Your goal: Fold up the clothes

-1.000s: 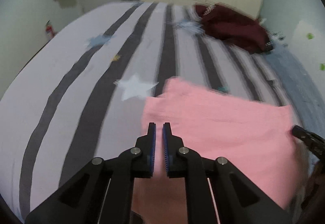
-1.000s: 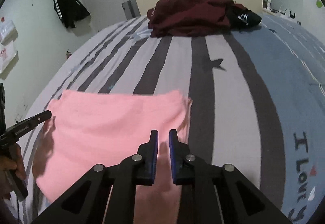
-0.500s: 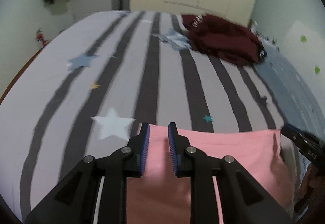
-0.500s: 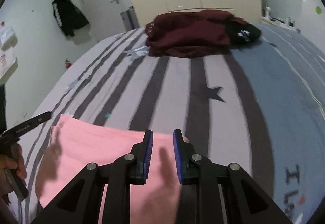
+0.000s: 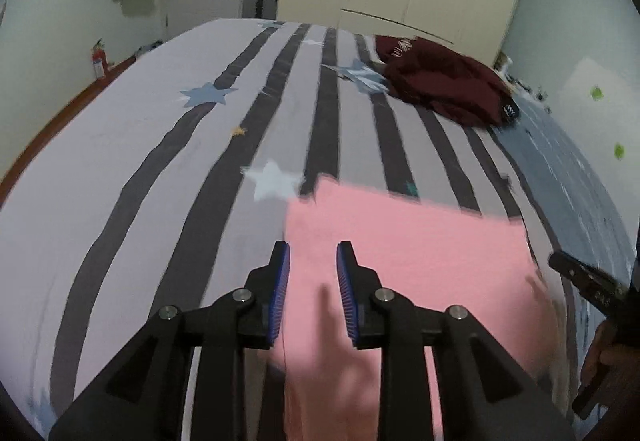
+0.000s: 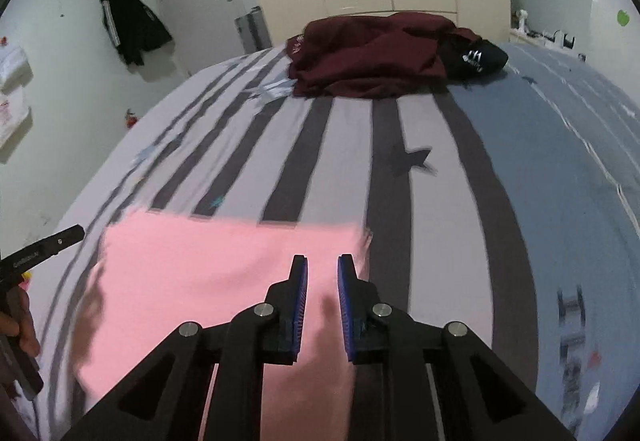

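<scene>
Two grippers, left [image 5: 311, 283] and right [image 6: 322, 297], hover with jaws slightly apart, having just shifted, clamping nothing, above the pink cloth [image 6: 224, 273] lying flat on the near bed [image 6: 452, 241]. Soft, light, limp: pinch far corners.

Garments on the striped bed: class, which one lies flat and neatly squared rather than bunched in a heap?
The pink fabric garment, spread flat with straight edges just ahead of both grippers. The dark maroon garment sits crumpled in a mound at the bed's far end.
</scene>
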A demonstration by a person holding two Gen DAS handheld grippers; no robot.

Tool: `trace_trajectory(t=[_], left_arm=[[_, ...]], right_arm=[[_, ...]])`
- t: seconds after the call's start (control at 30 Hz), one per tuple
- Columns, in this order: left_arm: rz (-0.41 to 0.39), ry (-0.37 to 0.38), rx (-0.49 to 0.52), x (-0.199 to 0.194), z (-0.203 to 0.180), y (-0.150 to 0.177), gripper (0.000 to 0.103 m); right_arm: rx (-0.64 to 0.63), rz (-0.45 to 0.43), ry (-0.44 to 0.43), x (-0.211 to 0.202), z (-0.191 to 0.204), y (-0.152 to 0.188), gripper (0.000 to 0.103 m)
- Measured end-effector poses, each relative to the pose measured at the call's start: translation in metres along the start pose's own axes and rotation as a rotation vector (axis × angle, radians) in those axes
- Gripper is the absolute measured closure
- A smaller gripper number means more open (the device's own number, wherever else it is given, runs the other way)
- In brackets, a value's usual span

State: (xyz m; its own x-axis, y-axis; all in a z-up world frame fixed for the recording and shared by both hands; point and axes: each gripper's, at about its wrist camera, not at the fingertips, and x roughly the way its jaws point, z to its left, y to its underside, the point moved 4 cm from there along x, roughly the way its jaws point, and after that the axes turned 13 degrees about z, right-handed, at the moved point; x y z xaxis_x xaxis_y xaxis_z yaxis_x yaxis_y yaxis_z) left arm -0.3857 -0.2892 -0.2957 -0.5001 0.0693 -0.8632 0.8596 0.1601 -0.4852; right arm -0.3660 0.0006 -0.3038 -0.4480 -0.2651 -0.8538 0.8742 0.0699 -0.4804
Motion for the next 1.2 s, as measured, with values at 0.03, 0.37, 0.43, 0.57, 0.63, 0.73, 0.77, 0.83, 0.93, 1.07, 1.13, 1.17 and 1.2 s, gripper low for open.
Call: trace_trajectory(t=[0.03, 0.37, 0.43, 0.57, 0.63, 0.73, 0.77, 0.83, 0.93, 1.07, 1.13, 1.17, 1.2], left_arm=[[0.011, 0.003, 0.020, -0.003, -0.006, 0.012, 0.082], [0.138, -0.053, 0.080, 0.026, -0.005, 0.088, 0.091], [0.116, -0.071, 0.054, 0.016, 0.007, 0.086, 0.091], [0.150, -0.124, 0.003, 0.020, 0.040, 0.089, 0.090], [0.161, -0.118, -0.049, 0.018, 0.056, 0.088, 0.090], [0.107, -0.079, -0.050, -0.002, 0.052, 0.080, 0.090], [0.096, -0.060, -0.038, -0.008, 0.046, 0.078, 0.090], [0.085, -0.015, -0.001, -0.017, 0.029, 0.076, 0.089], [0.097, 0.020, 0.048, -0.014, 0.006, 0.083, 0.088], [0.133, -0.020, 0.083, 0.009, -0.001, 0.093, 0.088], [0.153, -0.052, 0.077, 0.019, 0.010, 0.101, 0.088], [0.162, -0.074, 0.067, 0.022, 0.018, 0.105, 0.086], [0.168, -0.073, 0.056, 0.023, 0.027, 0.108, 0.082]], right_arm=[[-0.004, 0.010, -0.014, -0.006, 0.007, 0.013, 0.088], [-0.047, 0.095, 0.018, -0.005, 0.032, 0.108, 0.094], [-0.044, 0.093, 0.024, -0.008, 0.022, 0.108, 0.097], [-0.054, 0.086, 0.039, -0.017, 0.016, 0.109, 0.097], [-0.048, 0.093, 0.041, -0.016, 0.012, 0.110, 0.097], [-0.024, 0.094, 0.045, -0.019, 0.009, 0.109, 0.098], [-0.012, 0.089, 0.056, -0.024, 0.008, 0.109, 0.098], [0.010, 0.084, 0.077, -0.032, 0.002, 0.111, 0.093], [0.050, 0.107, 0.105, -0.032, -0.011, 0.116, 0.092], [0.024, 0.085, 0.096, -0.038, 0.000, 0.112, 0.091], [-0.006, 0.072, 0.069, -0.037, 0.011, 0.109, 0.091], [-0.016, 0.072, 0.061, -0.035, 0.015, 0.108, 0.091], [-0.016, 0.083, 0.063, -0.030, 0.015, 0.109, 0.091]])
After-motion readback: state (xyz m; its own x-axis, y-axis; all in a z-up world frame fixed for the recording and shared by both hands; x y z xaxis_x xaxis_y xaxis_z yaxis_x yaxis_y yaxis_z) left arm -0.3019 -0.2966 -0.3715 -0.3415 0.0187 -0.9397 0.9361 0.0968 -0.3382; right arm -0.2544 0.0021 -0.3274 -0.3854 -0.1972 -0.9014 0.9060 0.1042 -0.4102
